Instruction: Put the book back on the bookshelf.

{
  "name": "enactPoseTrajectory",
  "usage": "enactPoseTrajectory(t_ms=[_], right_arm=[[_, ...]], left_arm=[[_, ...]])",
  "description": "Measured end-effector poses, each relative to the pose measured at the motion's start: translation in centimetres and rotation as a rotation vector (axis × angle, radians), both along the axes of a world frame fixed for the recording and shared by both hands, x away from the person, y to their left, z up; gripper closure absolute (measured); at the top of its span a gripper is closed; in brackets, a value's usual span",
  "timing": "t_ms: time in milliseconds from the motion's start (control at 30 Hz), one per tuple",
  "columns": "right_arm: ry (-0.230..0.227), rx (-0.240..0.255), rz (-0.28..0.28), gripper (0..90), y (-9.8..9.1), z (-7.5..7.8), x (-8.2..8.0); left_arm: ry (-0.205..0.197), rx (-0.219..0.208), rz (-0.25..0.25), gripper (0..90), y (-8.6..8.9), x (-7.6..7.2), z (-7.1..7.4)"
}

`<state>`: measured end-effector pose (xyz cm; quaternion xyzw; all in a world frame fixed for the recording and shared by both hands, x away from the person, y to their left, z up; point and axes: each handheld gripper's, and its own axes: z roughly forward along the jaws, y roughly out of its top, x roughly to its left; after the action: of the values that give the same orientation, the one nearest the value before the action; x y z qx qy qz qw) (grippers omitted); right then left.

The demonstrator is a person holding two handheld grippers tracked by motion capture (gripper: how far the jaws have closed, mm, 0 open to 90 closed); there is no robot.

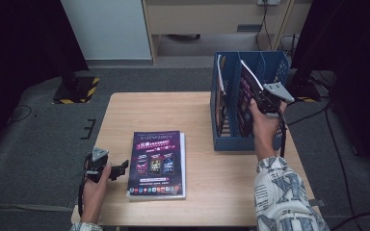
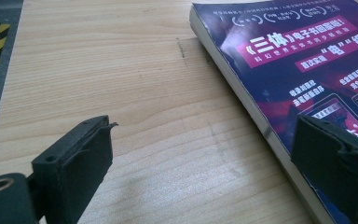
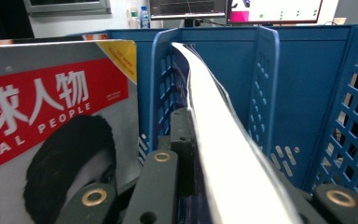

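A blue file rack [image 1: 270, 72] with several slots stands at the table's back right. My right gripper [image 1: 259, 97] is shut on a thin magazine [image 1: 247, 91] that stands tilted in a middle slot; in the right gripper view the magazine's white page edges [image 3: 223, 140] run up between the jaws. Another magazine with a red title band [image 3: 42, 112] stands in the slot to its left. A stack of purple-covered magazines [image 1: 157, 162] lies flat near the front. My left gripper [image 1: 120, 169] rests open at the stack's left edge [image 2: 242, 93], jaws wide with nothing between them.
The wooden table [image 1: 149, 108] is bare at its back left. Rack dividers [image 3: 261, 84] flank the held magazine closely. Beyond the table lie grey floor, a stand base with yellow-black striping [image 1: 77, 89] and cables [image 1: 337, 144].
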<state>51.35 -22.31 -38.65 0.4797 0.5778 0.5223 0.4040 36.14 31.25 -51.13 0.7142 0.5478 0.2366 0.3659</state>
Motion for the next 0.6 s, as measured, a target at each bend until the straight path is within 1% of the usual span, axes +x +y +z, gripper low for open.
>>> enactPoseTrajectory(t_ms=[100,367,500,567,600], right_arm=[[-0.002,-0.004,0.005,83.4,0.14,-0.03,-0.09],[-0.004,0.012,0.018,81.8,0.31,-0.16,-0.23],[-0.004,0.022,0.034,79.0,0.37,-0.27,-0.22],[-0.003,0.024,0.036,79.7,0.42,-0.3,-0.18],[-0.003,0.004,0.02,83.4,0.51,-0.25,-0.21]], left_arm=[[-0.001,0.002,-0.002,4.9,0.01,-0.01,0.02],[-0.004,-0.004,0.003,4.9,0.1,-0.05,0.1],[-0.004,-0.004,0.002,4.9,0.12,-0.08,0.11],[-0.004,-0.004,0.002,4.9,0.09,-0.07,0.11],[-0.004,-0.003,0.001,4.9,0.07,-0.06,0.1]])
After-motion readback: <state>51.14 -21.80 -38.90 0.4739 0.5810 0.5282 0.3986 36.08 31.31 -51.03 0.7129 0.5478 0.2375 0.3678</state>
